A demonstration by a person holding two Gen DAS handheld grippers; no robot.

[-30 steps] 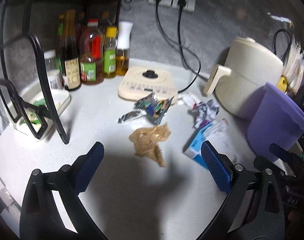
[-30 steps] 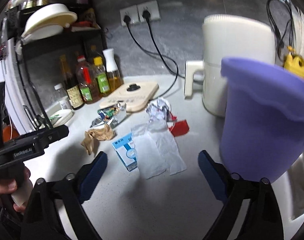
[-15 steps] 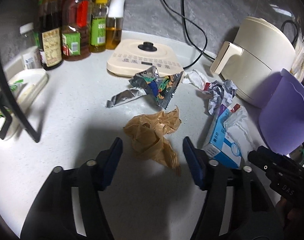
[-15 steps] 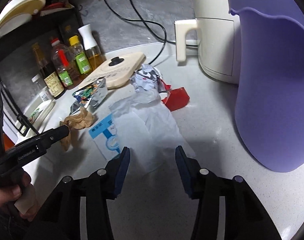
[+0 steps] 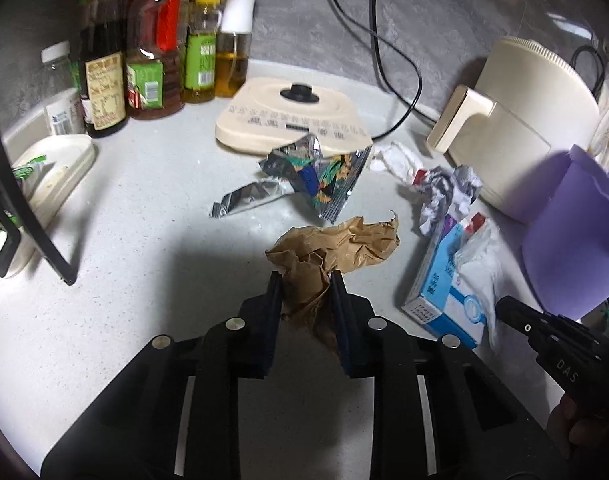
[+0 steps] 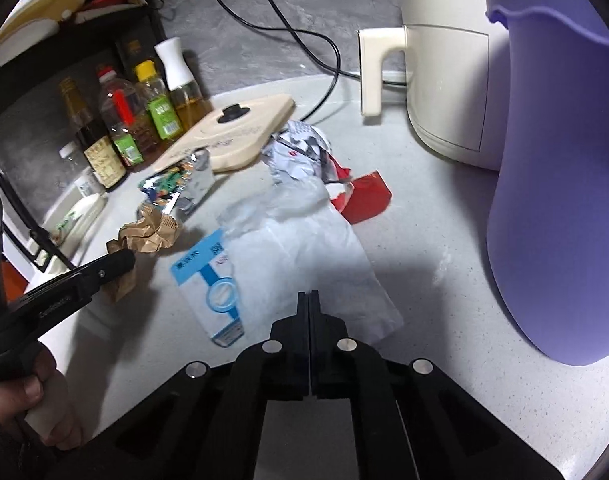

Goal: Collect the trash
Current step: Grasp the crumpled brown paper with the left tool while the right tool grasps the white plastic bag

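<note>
Trash lies strewn on the tabletop [image 5: 144, 340]. The left claw [image 5: 304, 280] pinches the crumpled brown paper [image 5: 336, 248]; lift it straight up. The right claw [image 6: 308, 296] is fully closed on the plastic bag [image 6: 304, 248] edge; the purple bin [image 6: 560, 200] stands near.

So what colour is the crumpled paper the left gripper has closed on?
Brown, the crumpled paper in the left gripper; clearest in the left wrist view.
</note>
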